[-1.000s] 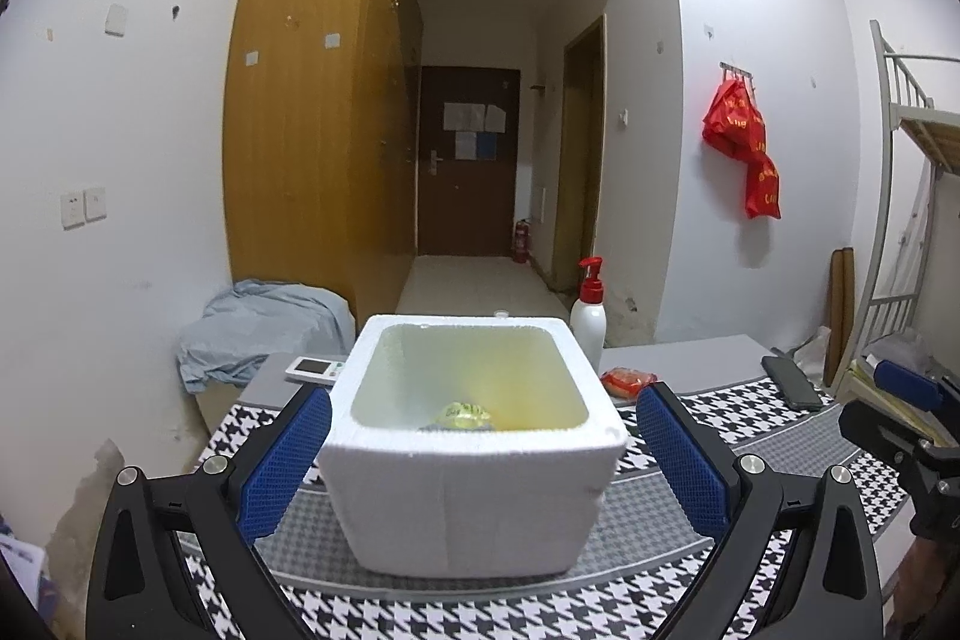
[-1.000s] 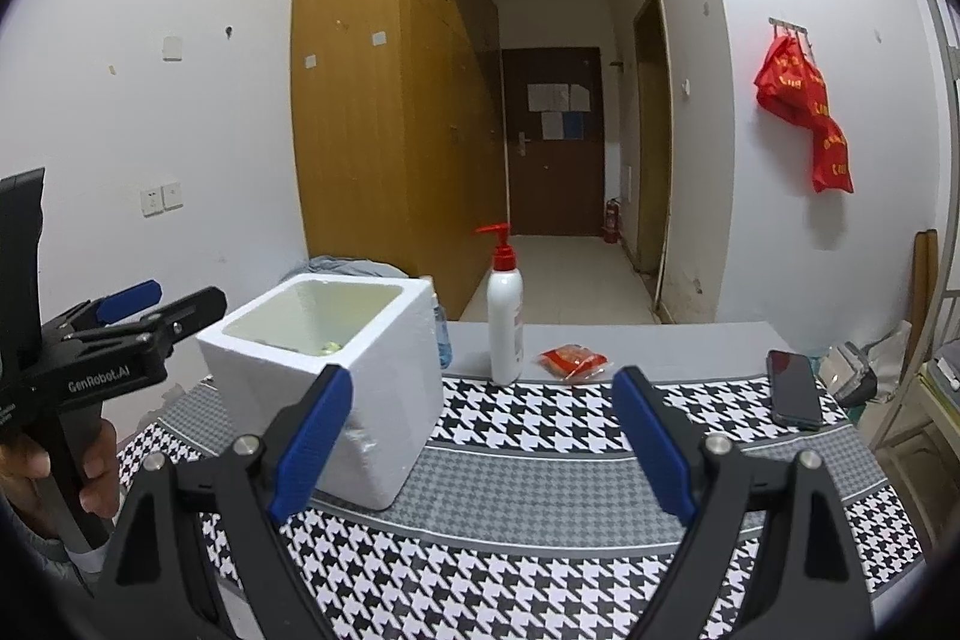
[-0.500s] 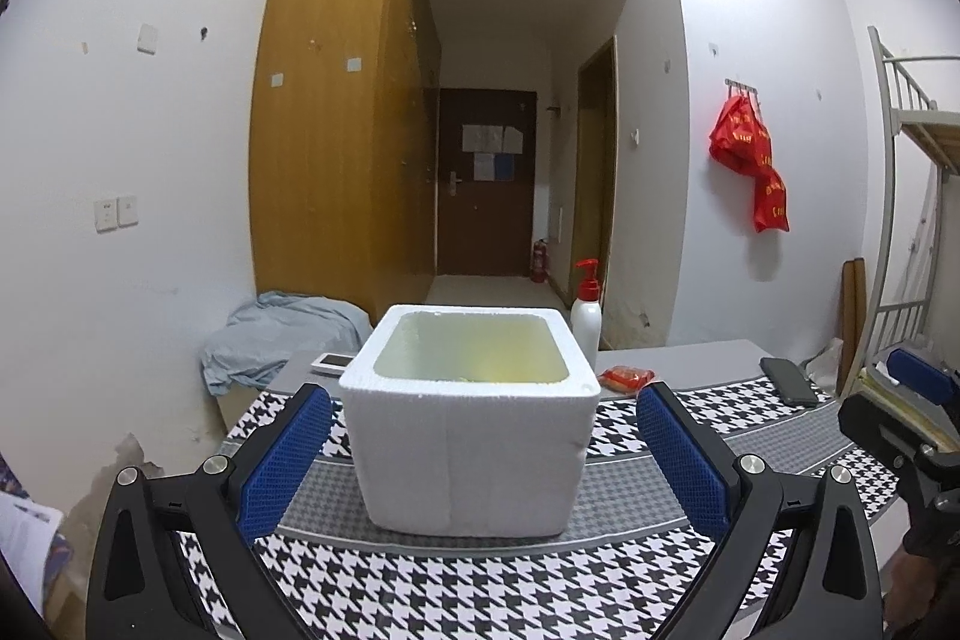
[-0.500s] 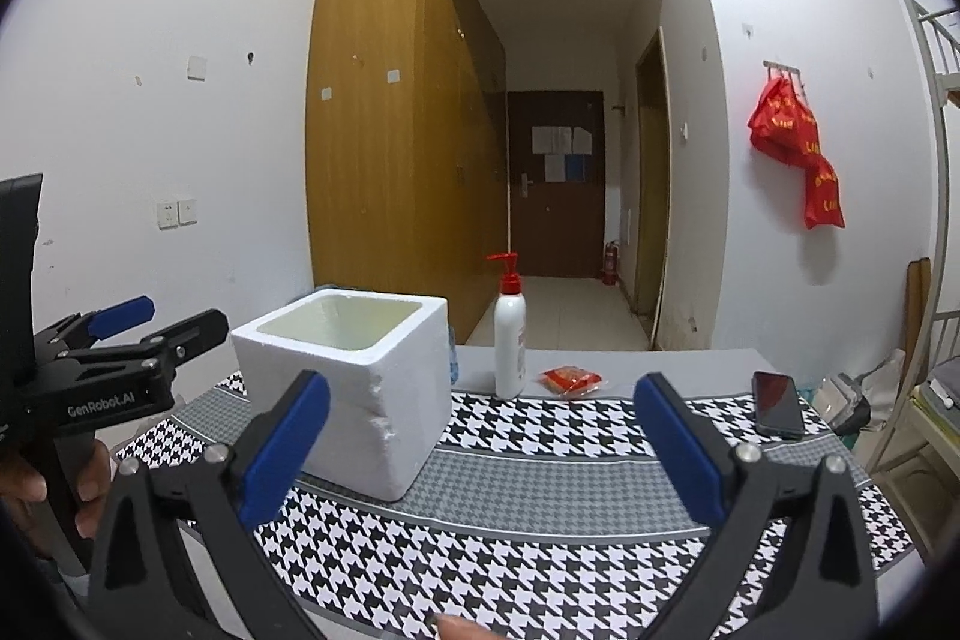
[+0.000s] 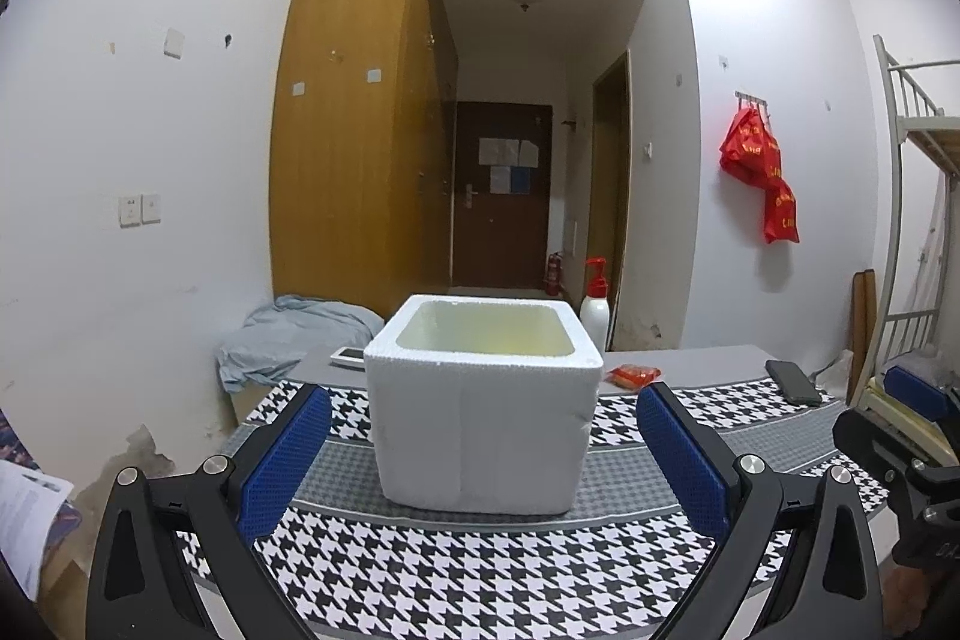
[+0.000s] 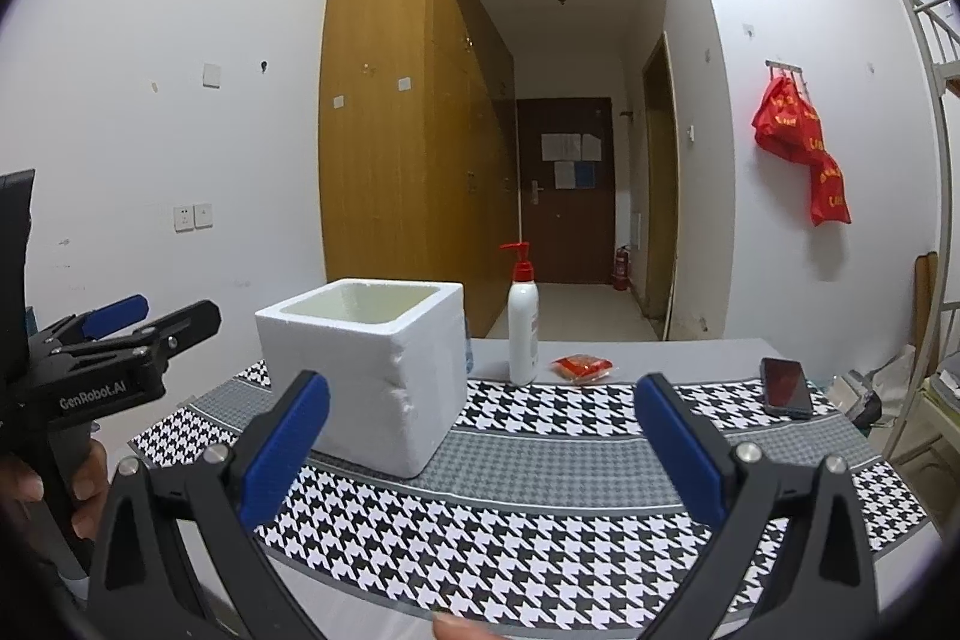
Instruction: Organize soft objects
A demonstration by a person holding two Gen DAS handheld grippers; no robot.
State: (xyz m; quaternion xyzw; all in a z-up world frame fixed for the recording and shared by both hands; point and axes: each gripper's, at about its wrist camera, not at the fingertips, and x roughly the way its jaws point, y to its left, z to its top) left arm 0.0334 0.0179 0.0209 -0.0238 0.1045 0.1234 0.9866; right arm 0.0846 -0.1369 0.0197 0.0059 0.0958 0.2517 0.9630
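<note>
Near the bench's [image 5: 690,370] left edge stands the foam box [image 5: 483,400], light but crumbly; grip its walls gently. Left gripper [image 5: 483,451] and right gripper [image 6: 483,439] fingers are spread, holding nothing.

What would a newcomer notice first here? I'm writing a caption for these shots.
The white foam box stands open-topped in the middle of the houndstooth table cover, framed by the left gripper, open and empty. A red-capped pump bottle stands behind the box to its right, and red bags hang on the right wall.
</note>
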